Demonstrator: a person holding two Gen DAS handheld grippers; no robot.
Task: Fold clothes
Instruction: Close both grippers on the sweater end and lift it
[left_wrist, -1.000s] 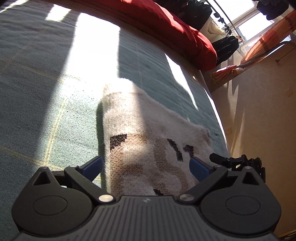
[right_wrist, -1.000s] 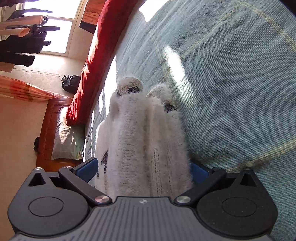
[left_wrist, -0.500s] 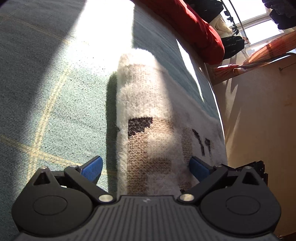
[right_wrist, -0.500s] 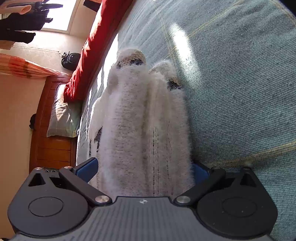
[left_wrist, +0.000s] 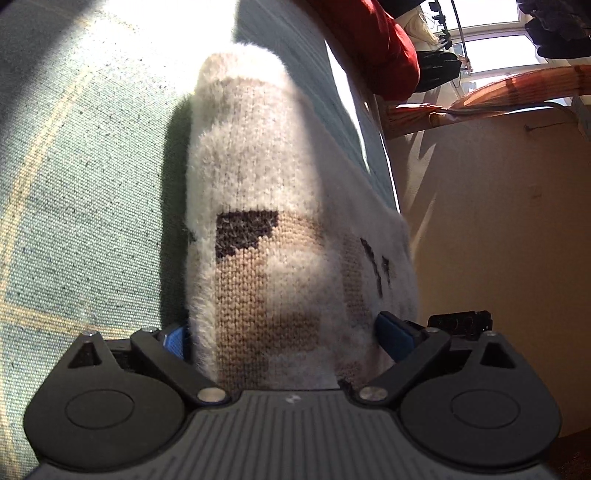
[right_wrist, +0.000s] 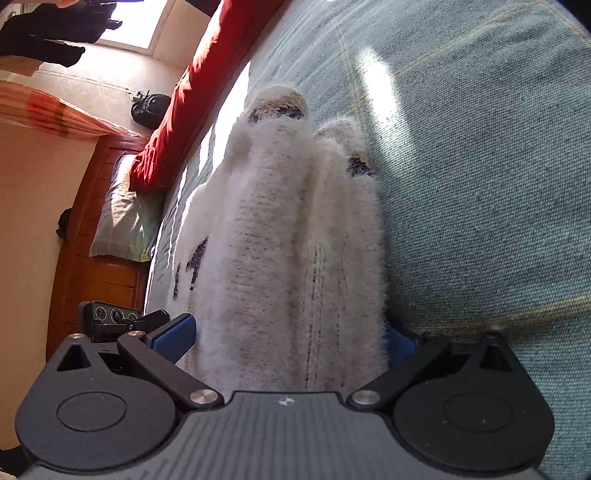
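Left gripper (left_wrist: 282, 334): blue pads sit against both flanks of the white fuzzy knit sweater (left_wrist: 266, 229), so it's clamped on a thick folded bundle of it; the pad on the left (left_wrist: 176, 338) is mostly buried behind the knit edge, the one on the right (left_wrist: 393, 332) is clear to see. Sweater is folded into a long narrow roll lying on the teal bedspread (left_wrist: 85, 206), long axis running straight away from the camera, far rounded end pointing up the bed into a sun patch. Tan and dark-brown knitted motif faces up near the gripper. The sweater's right side reaches the bed's right edge, wall beyond. Red duvet (left_wrist: 373, 44) bunched at the far edge of the bed, hanging clothes by the window behind it. Right gripper (right_wrist: 290, 338): likewise closed on the sweater (right_wrist: 288, 258) from the opposite end, blue pad on the left (right_wrist: 175, 334) pressed to the knit, the other nearly hidden by fuzz. From here the bundle shows plain white pleated folds, axis again straight ahead, two rounded dark-trimmed ends at the far tip. Bedspread (right_wrist: 480, 184) to the right; red duvet (right_wrist: 184, 96), pillow (right_wrist: 122, 218) and wooden headboard (right_wrist: 88, 273) to the left. The other gripper's body (right_wrist: 110, 317) is visible just left of the jaw.
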